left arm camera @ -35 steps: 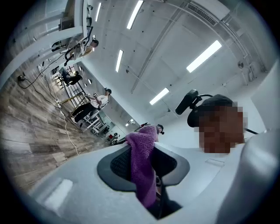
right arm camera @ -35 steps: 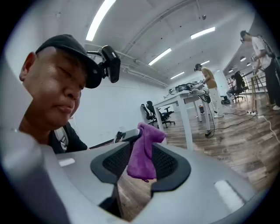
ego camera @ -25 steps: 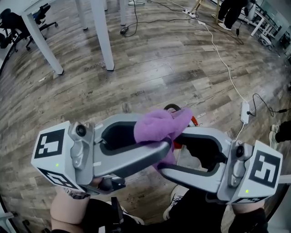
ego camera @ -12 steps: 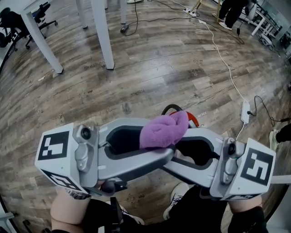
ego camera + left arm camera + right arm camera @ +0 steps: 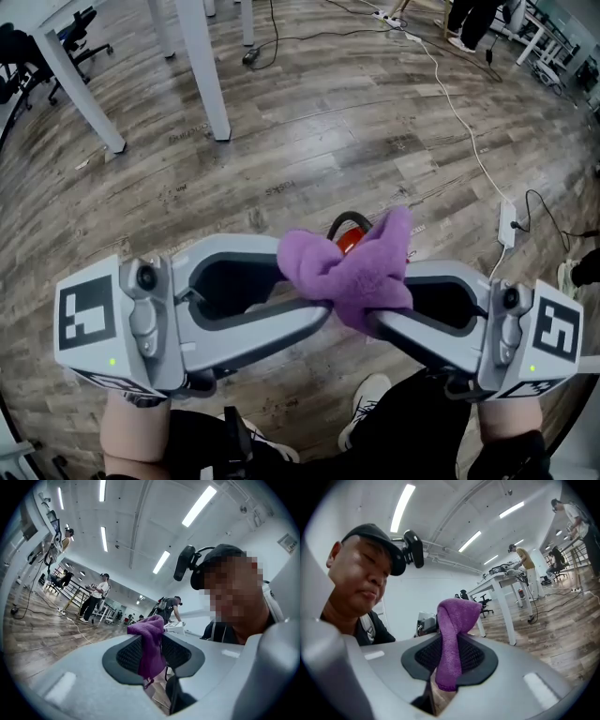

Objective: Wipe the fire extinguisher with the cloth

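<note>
Swapping the cloth [image 5: 352,272]: right tool [image 5: 449,658], jaws just closing, clamps it, left tool [image 5: 151,656], jaws just opening, barely pinches it; confirm right's bite before wiping fire extinguisher [image 5: 350,242].

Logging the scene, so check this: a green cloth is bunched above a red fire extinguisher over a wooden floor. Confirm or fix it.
One thing is wrong: the cloth is purple, not green, as the head view shows. It is bunched above the red fire extinguisher over the wooden floor.
</note>
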Action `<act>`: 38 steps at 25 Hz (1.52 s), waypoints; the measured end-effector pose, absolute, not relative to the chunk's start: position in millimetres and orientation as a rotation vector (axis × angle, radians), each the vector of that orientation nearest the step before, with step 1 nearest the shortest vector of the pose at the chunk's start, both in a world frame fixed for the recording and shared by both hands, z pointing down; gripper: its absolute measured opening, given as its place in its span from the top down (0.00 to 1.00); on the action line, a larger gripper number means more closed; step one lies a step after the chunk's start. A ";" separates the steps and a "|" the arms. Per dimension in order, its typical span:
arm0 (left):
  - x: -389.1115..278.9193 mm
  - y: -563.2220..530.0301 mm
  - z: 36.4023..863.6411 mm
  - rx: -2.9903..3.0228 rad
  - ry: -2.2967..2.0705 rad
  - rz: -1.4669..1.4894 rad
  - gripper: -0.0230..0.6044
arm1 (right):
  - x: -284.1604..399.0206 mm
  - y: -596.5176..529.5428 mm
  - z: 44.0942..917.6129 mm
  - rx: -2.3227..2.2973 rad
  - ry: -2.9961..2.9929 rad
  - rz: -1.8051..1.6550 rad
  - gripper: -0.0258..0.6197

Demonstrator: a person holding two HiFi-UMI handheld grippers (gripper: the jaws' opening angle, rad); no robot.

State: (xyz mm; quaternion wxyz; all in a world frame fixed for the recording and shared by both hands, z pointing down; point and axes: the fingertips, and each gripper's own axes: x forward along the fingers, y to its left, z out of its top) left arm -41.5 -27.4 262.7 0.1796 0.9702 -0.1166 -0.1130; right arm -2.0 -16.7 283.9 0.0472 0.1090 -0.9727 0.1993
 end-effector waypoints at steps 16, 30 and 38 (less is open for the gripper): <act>-96.3 -31.7 268.2 2.424 -0.596 -0.145 0.96 | 113.3 -74.8 192.2 0.649 -3.139 1.329 0.84; -139.8 -6.3 -16.9 2.107 -0.710 -0.125 0.96 | 106.4 -59.2 -72.7 0.831 -2.901 1.640 0.84; -180.6 4.6 -137.9 2.205 -0.673 -0.215 0.96 | 59.5 -1.6 -167.3 0.991 -2.958 1.638 0.84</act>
